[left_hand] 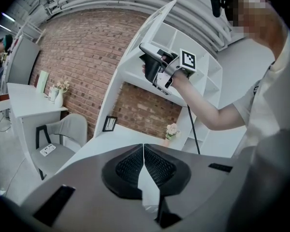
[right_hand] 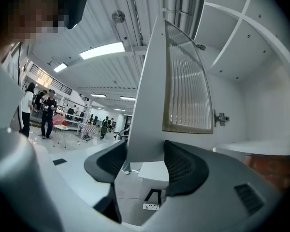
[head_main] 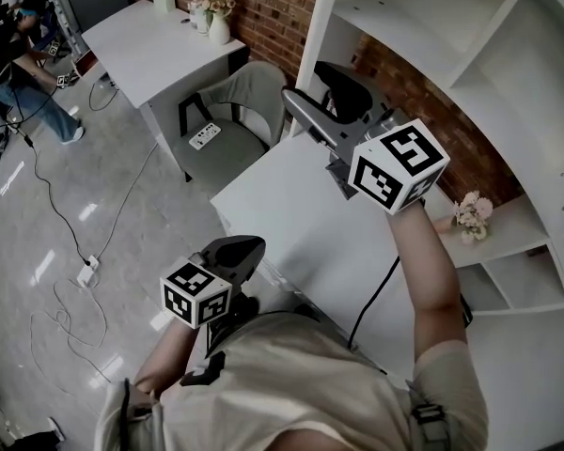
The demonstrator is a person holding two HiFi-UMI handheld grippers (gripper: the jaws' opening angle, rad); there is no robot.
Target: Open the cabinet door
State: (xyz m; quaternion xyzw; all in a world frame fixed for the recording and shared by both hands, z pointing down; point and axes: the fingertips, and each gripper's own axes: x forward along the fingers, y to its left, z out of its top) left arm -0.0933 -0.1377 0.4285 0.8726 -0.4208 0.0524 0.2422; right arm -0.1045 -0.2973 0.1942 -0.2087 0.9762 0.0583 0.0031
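My right gripper is spread around the cabinet door, maybe not touching. I'd hold its stiff edge, not the breakable glass.

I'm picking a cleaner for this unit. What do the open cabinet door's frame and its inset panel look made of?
Door frame: smooth matte white, likely painted or laminated board; no grain shows. Inset panel: translucent with fine vertical ribs, so probably reeded glass, possibly acrylic. Hinge: shiny, looks like metal.
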